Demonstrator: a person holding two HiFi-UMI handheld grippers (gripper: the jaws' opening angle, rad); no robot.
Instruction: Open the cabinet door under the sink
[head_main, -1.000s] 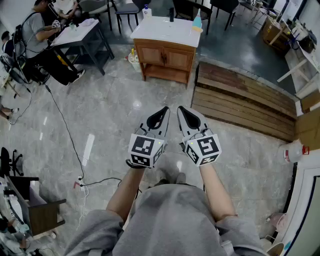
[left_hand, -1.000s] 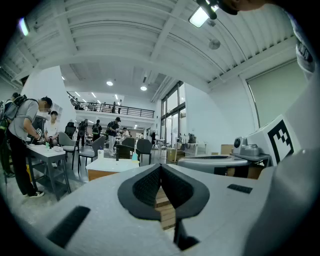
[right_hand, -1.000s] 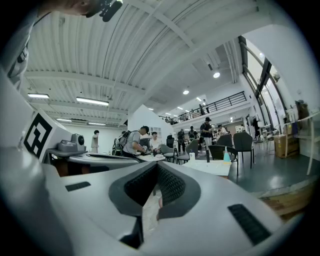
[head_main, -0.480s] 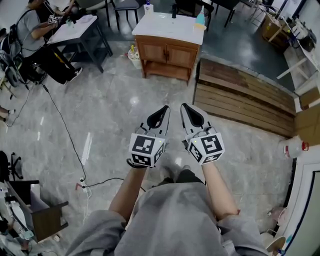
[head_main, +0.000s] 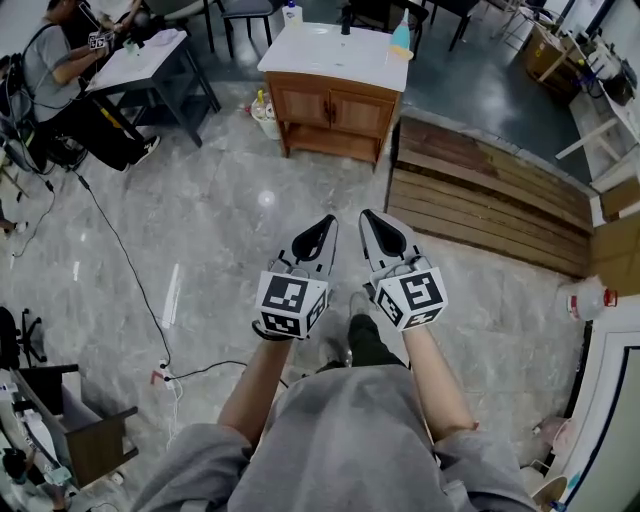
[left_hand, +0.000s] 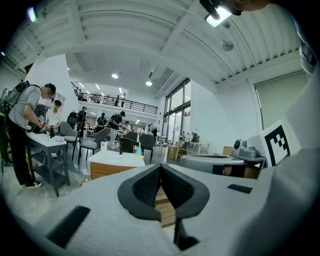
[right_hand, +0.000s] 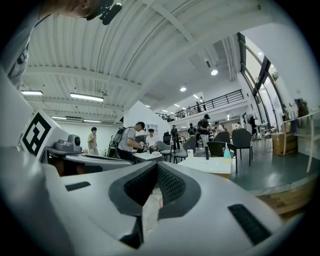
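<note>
The sink cabinet (head_main: 333, 110) stands far ahead across the floor. It is brown wood with a white top (head_main: 330, 52), and both of its doors are closed. My left gripper (head_main: 329, 220) and right gripper (head_main: 367, 215) are held side by side at waist height and point toward it, well short of it. Both are shut with nothing between the pads. The left gripper view shows the left gripper (left_hand: 160, 165) with its jaws meeting and the cabinet (left_hand: 111, 168) small behind them. The right gripper view shows the right gripper (right_hand: 157, 164) shut, with the cabinet (right_hand: 215, 167) to the right.
A low wooden pallet platform (head_main: 490, 205) lies right of the cabinet. A grey table (head_main: 150, 62) with people at it stands at the far left. A black cable (head_main: 128, 268) runs over the marble floor. Bottles (head_main: 398, 40) stand on the sink top and more (head_main: 264, 108) on the floor beside it.
The person has stepped forward, carrying both grippers along side by side. Both jaws stay shut. The cabinet sits slightly higher and further left in the head view.
</note>
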